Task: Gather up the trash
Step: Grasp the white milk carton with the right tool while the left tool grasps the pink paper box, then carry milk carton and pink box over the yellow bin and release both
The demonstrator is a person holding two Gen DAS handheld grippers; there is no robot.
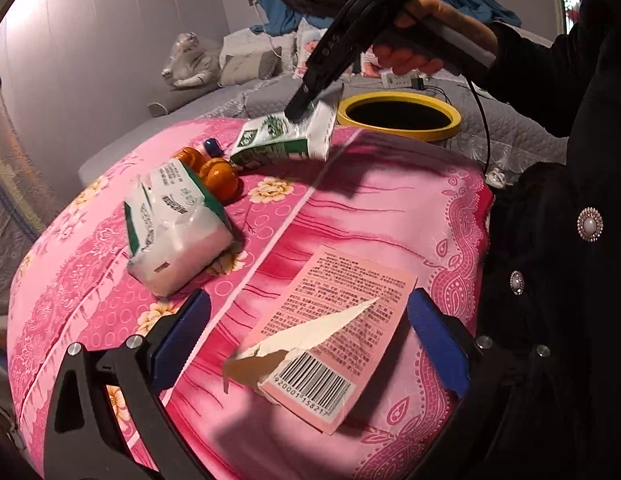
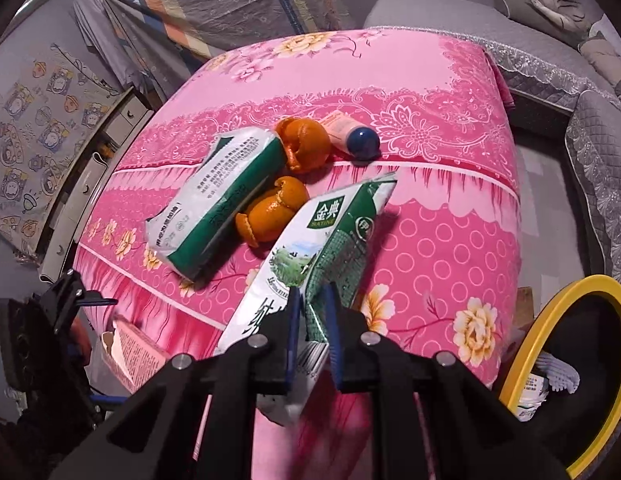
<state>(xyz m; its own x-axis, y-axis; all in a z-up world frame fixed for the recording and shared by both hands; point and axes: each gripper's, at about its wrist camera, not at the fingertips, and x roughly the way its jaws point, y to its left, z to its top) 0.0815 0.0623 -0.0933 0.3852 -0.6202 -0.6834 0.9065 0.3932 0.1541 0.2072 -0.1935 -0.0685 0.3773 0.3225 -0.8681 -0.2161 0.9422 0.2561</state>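
From the left wrist view, the left gripper [image 1: 306, 344] hangs over the pink-covered bench [image 1: 390, 208] with its blue fingers [image 1: 182, 336] spread wide and nothing pinched. The torn pink box [image 1: 330, 336] lies flat right between them, barcode end nearest the camera, its long axis running away and up to the right. Across the bench, the right gripper [image 1: 296, 114] has the green-and-white milk carton [image 1: 286, 138] by its upper edge, lifted off the cloth and tilted. Just behind and to the right of it gapes the yellow-rimmed bin [image 1: 398, 114], so the right hand is clearly the nearer one to the drop.

Now the right wrist view: the right gripper [image 2: 312, 344] has its fingers [image 2: 292, 340] drawn in narrow, clamped on the carton [image 2: 310, 248], which sticks out straight ahead along them. The bin [image 2: 558, 344] sits low on the right, some rubbish already inside; a swing to that side looks like the next move. Left behind on the bench are the tissue pack [image 2: 218, 200], the orange peels [image 2: 278, 196] and a small blue-capped tube [image 2: 352, 134]. The left gripper [image 2: 74, 300] shows at the far left by the pink box [image 2: 134, 352].
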